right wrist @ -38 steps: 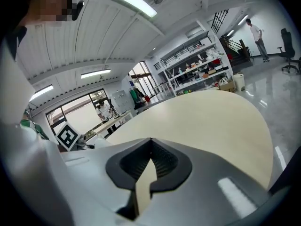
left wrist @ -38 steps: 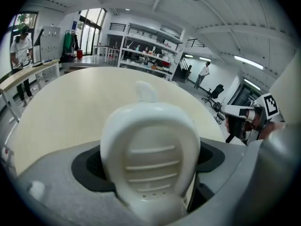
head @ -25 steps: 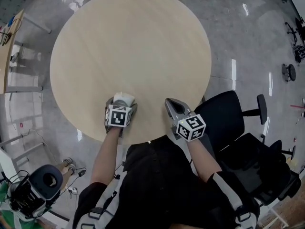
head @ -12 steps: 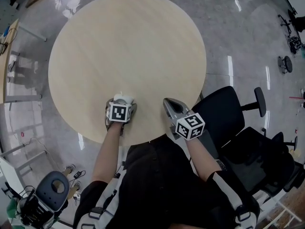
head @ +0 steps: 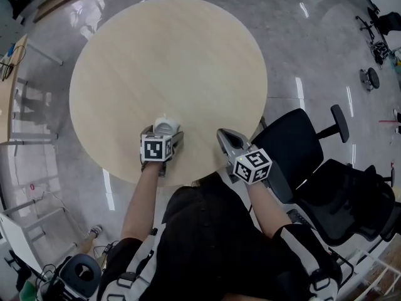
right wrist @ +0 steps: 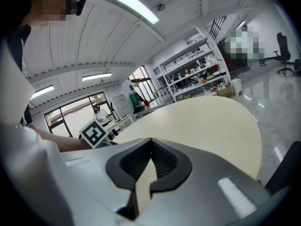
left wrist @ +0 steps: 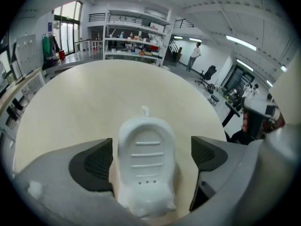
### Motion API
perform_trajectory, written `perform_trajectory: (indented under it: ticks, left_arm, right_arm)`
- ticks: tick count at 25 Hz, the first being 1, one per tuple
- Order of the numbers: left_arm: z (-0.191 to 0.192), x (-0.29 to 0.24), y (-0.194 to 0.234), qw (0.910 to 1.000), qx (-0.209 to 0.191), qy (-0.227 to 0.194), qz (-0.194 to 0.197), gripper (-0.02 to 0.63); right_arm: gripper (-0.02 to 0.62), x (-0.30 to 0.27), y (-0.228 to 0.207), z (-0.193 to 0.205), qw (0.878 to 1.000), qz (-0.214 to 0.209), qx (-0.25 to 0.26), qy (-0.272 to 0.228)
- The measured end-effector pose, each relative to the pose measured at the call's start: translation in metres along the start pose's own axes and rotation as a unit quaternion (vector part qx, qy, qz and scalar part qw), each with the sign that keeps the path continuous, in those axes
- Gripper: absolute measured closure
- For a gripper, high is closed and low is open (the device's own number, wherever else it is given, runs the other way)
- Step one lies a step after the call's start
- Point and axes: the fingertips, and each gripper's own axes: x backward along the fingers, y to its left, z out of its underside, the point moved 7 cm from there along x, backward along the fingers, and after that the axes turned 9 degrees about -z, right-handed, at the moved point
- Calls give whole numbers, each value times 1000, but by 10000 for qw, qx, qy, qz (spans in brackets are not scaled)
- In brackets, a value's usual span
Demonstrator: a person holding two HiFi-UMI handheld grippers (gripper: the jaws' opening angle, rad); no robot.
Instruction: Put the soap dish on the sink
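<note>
A white ribbed soap dish [left wrist: 146, 164] lies on the round pale wooden table [head: 169, 61] near its front edge. It shows small in the head view as the soap dish [head: 165, 125]. My left gripper [left wrist: 150, 158] straddles it from above. Its jaws have just been opening, and both dark pads [left wrist: 94, 165] now stand off the dish's sides, so it is open. In the head view the left gripper [head: 165, 132] sits just behind the dish. My right gripper [head: 223, 137] hovers at the table's edge, shut and empty, its tips meeting [right wrist: 151, 141]. No sink is in view.
A black office chair [head: 301, 149] stands close by on the right of the table. Glossy grey floor surrounds the table. Shelving and desks stand far off in the room. A wheeled stool base [head: 80, 269] is at the lower left.
The left gripper's jaws have spread a little wider around the soap dish, and more of the dish shows past them. Both grippers stay near the table's front edge; the head view has shifted slightly.
</note>
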Motion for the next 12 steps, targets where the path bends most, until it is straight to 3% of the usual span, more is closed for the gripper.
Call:
perform_trajectory:
  ticks: [2,5,9,11,12]
  left_arm:
    - [-2,14,2,9990,266,-345,67,75]
    - [-5,41,6,9942,336,-980,279,78]
    - [-7,79,7,9769,269,-2041,568,100]
    - [-5,94,5,9671,211,-2477,531,164]
    - [-3,101,4,9617,195,-2692,481,249]
  right_arm:
    - [589,6,6,1,9999,59,21,-89]
    - [589,15,20,-3,9994,124,92,-316]
    - [589,31,39,-10,9974,188,175,-672]
    - [589,41,43,-8,9963,226,213,-799]
    - [589,46,45,-7,9958,250,240,-847]
